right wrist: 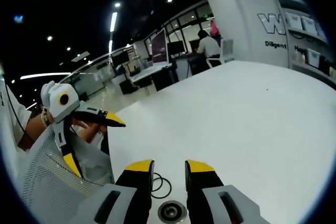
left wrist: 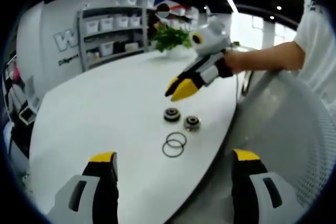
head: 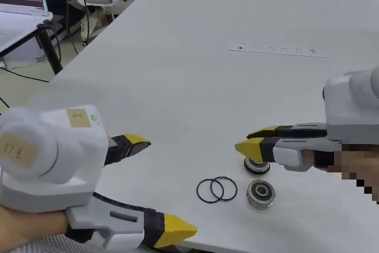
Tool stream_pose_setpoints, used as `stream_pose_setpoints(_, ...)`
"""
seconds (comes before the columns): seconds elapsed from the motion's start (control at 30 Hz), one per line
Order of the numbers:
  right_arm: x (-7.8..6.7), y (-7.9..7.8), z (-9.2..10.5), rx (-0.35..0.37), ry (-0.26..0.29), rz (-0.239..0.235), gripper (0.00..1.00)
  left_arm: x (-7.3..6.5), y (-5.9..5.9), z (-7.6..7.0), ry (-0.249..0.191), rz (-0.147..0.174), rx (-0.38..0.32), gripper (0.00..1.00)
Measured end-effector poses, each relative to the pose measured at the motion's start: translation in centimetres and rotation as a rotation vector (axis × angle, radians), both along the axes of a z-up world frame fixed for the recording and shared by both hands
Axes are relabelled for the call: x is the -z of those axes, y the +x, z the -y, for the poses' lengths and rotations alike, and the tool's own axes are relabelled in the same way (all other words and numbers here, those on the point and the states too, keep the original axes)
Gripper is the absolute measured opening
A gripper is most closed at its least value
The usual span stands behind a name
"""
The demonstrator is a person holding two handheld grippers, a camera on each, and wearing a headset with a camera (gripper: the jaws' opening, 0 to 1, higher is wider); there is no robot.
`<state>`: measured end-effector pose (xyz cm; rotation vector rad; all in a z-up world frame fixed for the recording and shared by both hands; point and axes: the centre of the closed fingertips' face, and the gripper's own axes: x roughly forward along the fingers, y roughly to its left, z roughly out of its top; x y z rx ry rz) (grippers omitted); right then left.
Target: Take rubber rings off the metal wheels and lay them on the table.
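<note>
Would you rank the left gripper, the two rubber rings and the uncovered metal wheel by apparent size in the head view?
1. left gripper: largest, though nearest the camera.
2. rubber rings, taken as a pair.
3. metal wheel, roughly one ring's size.

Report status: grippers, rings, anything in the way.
Left gripper wide open, empty. Right gripper narrowly open over far metal wheel. Two rubber rings overlapping on table, beside second wheel. Nothing in the way.

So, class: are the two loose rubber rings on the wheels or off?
Off. Both rings lie flat on the table, overlapping each other, beside the wheels and not around them.
</note>
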<state>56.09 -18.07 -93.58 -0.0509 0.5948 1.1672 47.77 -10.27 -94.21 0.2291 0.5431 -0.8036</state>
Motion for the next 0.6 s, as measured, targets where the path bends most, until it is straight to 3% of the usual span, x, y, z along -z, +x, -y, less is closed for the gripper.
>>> stream_pose_setpoints(0.17,-1.0,1.3,1.2,0.044,0.039,0.019,0.27,-0.1,-0.1,0.1,-0.009,-0.003,0.0,0.91)
stream_pose_setpoints(0.37,-1.3,2.4,2.9,0.1,0.056,0.022,0.29,-0.7,0.0,0.3,-0.053,0.0,-0.009,0.92)
stream_pose_setpoints(0.6,-0.6,3.9,4.8,0.17,0.051,0.005,0.29,-2.4,0.5,0.7,-0.098,0.046,-0.004,0.94)
